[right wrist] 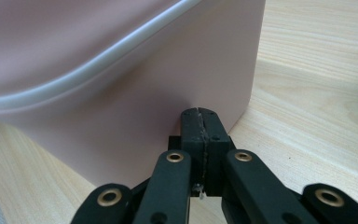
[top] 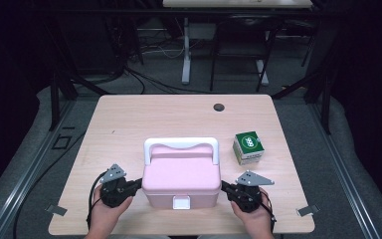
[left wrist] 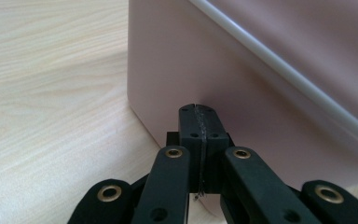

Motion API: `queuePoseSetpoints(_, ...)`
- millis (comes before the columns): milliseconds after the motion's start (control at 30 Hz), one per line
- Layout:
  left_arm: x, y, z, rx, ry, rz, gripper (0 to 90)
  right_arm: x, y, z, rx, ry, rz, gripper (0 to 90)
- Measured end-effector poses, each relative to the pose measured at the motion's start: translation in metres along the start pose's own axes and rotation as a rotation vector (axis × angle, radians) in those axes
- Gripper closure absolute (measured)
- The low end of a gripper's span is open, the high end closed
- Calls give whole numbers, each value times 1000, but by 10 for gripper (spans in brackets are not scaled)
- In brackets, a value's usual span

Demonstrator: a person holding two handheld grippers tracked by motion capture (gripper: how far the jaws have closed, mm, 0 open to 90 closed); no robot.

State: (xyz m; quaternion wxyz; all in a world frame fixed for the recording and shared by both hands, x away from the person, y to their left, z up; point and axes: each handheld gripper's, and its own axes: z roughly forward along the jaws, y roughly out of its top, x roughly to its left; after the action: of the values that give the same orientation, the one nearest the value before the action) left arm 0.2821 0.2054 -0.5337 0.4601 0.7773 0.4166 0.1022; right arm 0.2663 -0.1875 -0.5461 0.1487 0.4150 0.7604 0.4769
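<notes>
Pale wooden table (top: 129, 119) carries a pink box (top: 181, 181), likely rigid, light, slick; closed left gripper (top: 138, 183) and right gripper (top: 224, 186) press its side walls; the white handle (top: 181, 144) offers surer hold.

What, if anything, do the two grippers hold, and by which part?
Nothing is clamped. Both grippers, left and right, are shut with nothing between their fingers; their tips sit at opposite side walls of the pink box, low down.
</notes>
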Motion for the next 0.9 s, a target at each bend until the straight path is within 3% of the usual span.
queuePoseSetpoints(633, 1, -4, -6, 23, -11, 12, 900, 4, 0, -2, 7, 19, -9, 900)
queuePoseSetpoints(800, 4, -2, -8, 7, -29, 5, 897, 6, 3, -6, 2, -20, -47, 842)
queuePoseSetpoints(900, 4, -1, -10, -2, -30, 7, 895, 1, 3, -7, -1, -49, -41, 781)
